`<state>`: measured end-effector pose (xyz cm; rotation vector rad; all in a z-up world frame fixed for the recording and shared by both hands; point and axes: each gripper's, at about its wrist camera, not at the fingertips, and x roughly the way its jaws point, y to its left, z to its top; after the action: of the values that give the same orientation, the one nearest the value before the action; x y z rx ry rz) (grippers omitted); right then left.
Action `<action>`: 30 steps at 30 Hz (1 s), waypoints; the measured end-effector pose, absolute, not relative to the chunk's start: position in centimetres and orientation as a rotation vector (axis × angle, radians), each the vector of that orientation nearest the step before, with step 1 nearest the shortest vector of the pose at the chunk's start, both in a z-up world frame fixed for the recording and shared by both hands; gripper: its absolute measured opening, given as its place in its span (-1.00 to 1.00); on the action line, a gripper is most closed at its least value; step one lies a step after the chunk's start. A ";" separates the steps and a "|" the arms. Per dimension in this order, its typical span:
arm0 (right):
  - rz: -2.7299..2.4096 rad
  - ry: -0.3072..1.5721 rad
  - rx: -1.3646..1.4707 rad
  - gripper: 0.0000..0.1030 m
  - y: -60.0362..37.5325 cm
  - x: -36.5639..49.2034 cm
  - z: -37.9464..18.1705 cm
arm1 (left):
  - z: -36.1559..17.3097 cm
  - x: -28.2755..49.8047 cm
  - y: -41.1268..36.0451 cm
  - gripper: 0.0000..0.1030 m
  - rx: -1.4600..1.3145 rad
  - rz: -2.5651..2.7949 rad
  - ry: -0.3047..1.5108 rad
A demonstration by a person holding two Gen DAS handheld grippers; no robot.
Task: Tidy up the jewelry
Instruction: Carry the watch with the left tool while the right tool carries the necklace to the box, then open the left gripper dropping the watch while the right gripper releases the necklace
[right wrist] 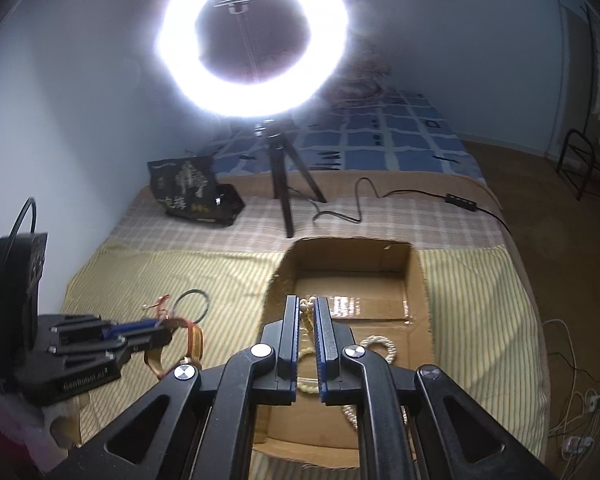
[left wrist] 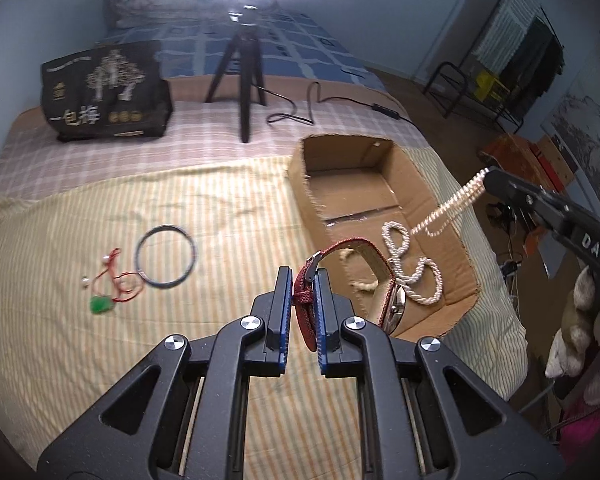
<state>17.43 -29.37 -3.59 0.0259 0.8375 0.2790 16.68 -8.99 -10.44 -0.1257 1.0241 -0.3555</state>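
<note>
My left gripper (left wrist: pixel 302 280) is shut on the red strap of a wristwatch (left wrist: pixel 364 276), held above the near left rim of the cardboard box (left wrist: pixel 456 236). My right gripper (right wrist: pixel 308 306) is shut on a pearl necklace (right wrist: pixel 307 322) that hangs down into the box (right wrist: pixel 418 280); in the left wrist view the necklace (left wrist: pixel 414 276) trails from the right gripper (left wrist: pixel 485 174) and coils on the box floor. A dark bangle (left wrist: pixel 165 257), a red cord with a green pendant (left wrist: pixel 102 305) and a small pearl bead (left wrist: pixel 85 281) lie on the striped cloth to the left.
A ring light on a black tripod (right wrist: pixel 286 184) stands behind the box, its cable (right wrist: pixel 364 196) trailing right. A black printed bag (left wrist: pixel 106 92) sits at the back left. The bed edge drops off to the right, toward floor clutter.
</note>
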 end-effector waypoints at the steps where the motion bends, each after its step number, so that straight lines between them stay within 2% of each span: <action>1: 0.272 0.836 0.031 -0.92 -29.7 17.7 -3.6 | -10.6 16.8 -9.5 -0.83 -0.121 -0.361 1.028; 30: 0.203 0.940 0.074 -0.89 -32.9 22.4 -8.5 | -11.5 17.2 -16.3 -0.83 -0.021 -0.413 0.991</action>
<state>22.42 -32.92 -8.55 0.0737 0.9400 0.2027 17.22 -16.32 -11.47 -0.0208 0.9914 -0.4132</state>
